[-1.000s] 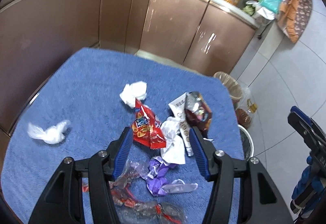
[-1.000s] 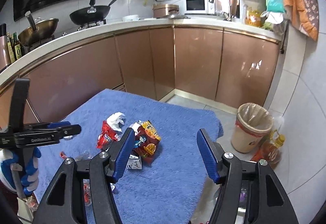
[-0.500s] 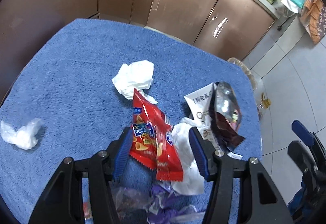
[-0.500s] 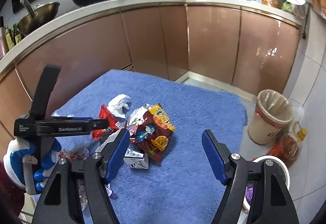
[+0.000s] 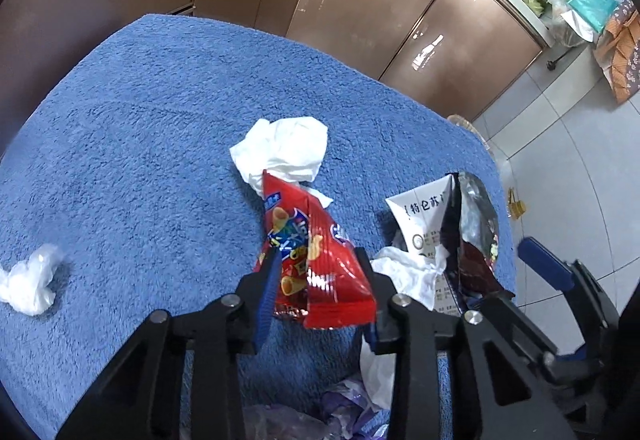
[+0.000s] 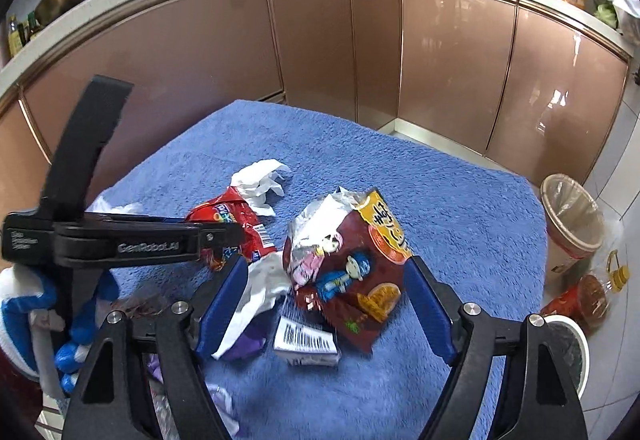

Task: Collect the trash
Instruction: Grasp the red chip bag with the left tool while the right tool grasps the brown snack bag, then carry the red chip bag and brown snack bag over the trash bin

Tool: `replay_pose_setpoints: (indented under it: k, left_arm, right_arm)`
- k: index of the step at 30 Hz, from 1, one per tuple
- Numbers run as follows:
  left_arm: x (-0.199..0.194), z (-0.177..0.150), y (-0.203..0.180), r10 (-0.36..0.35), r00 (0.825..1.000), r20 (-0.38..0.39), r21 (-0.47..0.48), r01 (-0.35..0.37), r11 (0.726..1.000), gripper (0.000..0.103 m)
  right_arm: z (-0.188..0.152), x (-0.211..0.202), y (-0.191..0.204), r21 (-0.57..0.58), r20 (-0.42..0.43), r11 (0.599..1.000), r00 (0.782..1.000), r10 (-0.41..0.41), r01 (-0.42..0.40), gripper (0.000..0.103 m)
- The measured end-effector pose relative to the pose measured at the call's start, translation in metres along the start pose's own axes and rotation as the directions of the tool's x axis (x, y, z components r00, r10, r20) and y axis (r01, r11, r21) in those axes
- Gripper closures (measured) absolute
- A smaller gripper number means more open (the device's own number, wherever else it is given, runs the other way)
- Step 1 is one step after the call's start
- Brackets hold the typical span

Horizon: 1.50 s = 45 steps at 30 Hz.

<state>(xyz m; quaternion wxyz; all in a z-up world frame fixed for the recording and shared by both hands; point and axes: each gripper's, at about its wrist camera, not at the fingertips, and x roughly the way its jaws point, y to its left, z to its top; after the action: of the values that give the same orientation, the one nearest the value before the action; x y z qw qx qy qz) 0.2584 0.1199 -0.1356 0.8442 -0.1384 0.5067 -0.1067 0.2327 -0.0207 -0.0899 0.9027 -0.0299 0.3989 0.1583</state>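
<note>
Both hand-held grippers have dropped toward the bench: left hand-held gripper (image 5: 316, 276), jaws just closing, pinches the red snack wrapper (image 5: 310, 252) at twelve o'clock; right hand-held gripper (image 6: 326, 296), widening, straddles the brown chip bag (image 6: 352, 272) — seat deeper before squeezing.

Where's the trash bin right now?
Right wrist view, far right: the trash bin stands on the tiled floor off the blue mat's edge, beside an oil bottle.
</note>
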Motion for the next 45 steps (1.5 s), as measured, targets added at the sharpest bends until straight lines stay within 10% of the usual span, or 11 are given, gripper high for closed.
replay_pose_setpoints:
  k: [8,25,45]
  left_arm:
    - [0.002,0.004,0.002,-0.016,1.000,-0.005,0.010,0.016,1.000,0.078]
    - [-0.008,-0.008,-0.001,-0.042,0.998,0.038,0.009,0.042,0.999,0.098]
    - [-0.088,-0.023,-0.016,-0.036,0.989,0.144,0.033,0.031,0.999,0.103]
  right_arm:
    - [0.006,0.021,-0.009,0.036,-0.044,0.999,0.999,-0.018,0.020,0.028]
    - [-0.016,0.004,-0.068,0.176,-0.033,0.984,0.999,0.040,-0.034,0.083]
    - [-0.016,-0.081,-0.076,0.172,0.121,0.983,0.992,0.049,-0.069,0.086]
